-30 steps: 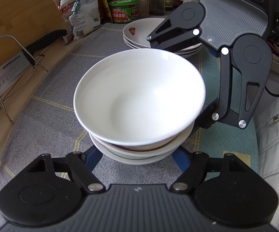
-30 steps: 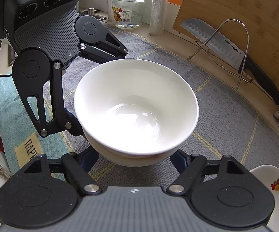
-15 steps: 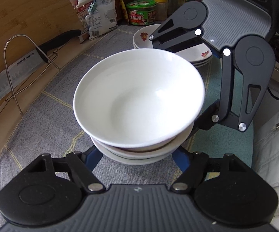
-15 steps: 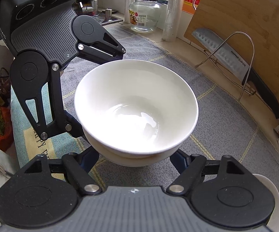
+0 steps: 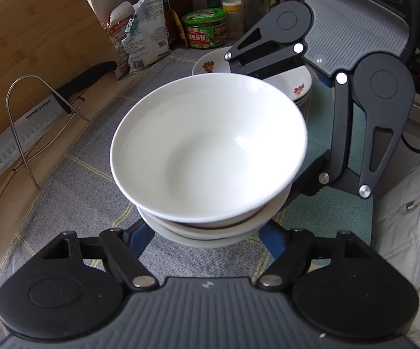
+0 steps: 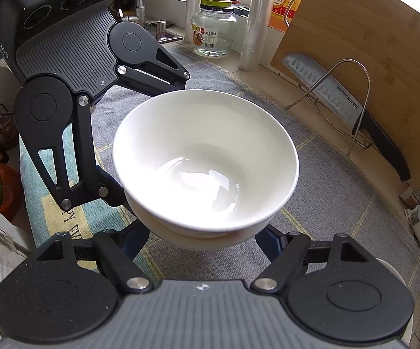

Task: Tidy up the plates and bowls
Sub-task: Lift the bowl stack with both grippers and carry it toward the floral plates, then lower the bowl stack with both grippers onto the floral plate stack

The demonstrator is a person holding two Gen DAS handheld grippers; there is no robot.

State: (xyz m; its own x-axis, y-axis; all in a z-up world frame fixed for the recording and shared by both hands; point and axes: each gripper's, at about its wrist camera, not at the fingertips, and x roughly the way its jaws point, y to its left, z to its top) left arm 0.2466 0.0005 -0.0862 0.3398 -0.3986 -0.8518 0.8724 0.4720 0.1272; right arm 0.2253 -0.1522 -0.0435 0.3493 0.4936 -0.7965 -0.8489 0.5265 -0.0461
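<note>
1. We see a stack of bowls [image 5: 210, 157], smooth glossy white ceramic, round and deep, the top one nested in at least two shallower ones beneath it.
2. Our left gripper [image 5: 207, 232] meets the stack from one side, its blue-padded jaws spread wide around the lower bowls; whether the pads press the ceramic is hidden under the rims.
3. Our right gripper [image 6: 204, 235] comes from the opposite side, jaws likewise spread around the base of the stack; again we cannot tell whether the pads touch it.
4. In each wrist view the other gripper shows beyond the stack, matte black linkages with a ribbed grey housing.
5. The stack sits over a grey woven cloth [image 5: 73, 192] with pale yellow lines, which covers the desk; contact with the cloth cannot be judged.
6. Toward the far end of the desk lies a pile of shallow white plates [image 5: 297, 87] with small red flower prints.
7. Along the desk's wall edge a bamboo cutting board [image 6: 384, 58] leans upright, with a bent wire rack [image 6: 355, 93] and a dimpled steel cleaver [image 6: 326, 90] with a black handle resting against it.
</note>
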